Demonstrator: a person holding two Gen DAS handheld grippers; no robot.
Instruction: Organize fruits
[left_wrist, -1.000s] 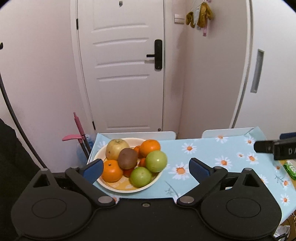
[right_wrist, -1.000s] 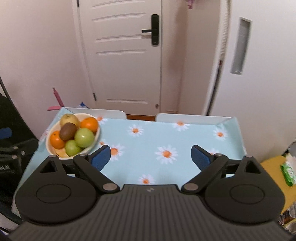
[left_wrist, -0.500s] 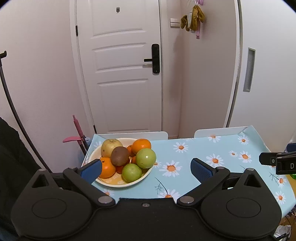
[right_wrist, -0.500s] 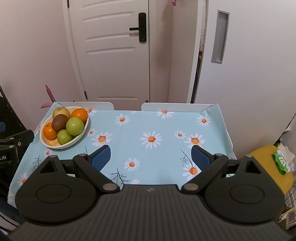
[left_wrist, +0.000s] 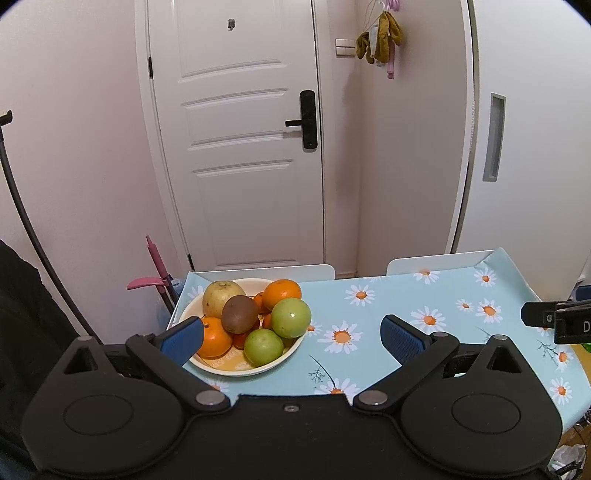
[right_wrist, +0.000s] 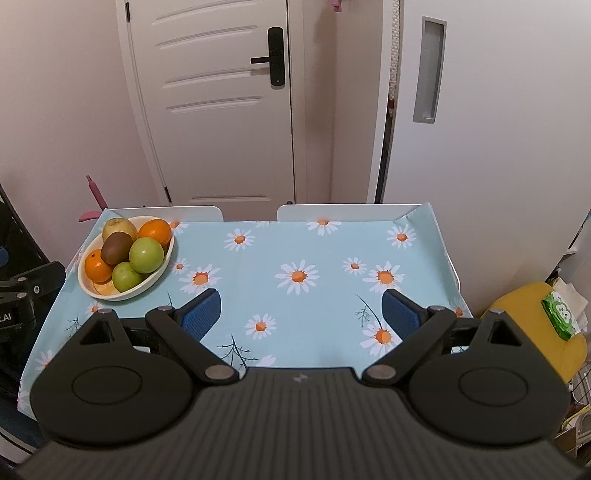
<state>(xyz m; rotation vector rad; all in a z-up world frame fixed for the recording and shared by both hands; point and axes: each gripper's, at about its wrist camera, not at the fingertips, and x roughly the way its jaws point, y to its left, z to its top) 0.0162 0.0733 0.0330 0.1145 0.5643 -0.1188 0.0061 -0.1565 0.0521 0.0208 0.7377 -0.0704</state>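
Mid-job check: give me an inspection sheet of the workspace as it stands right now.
Surface: table under a light blue daisy tablecloth, no loose fruit on it.
Job's things: cream bowl at the far left corner, piled with two green apples, oranges, a kiwi and a pear; all inside the bowl.
Clutter: nothing seen on the table.
Grippers: left gripper open, empty, facing the bowl; right gripper open, empty, above bare cloth.
Cables: a thin dark cable or rod by the left wall.
Surroundings: white door, two white chair backs, yellow stool with a green packet, pink tool handle.
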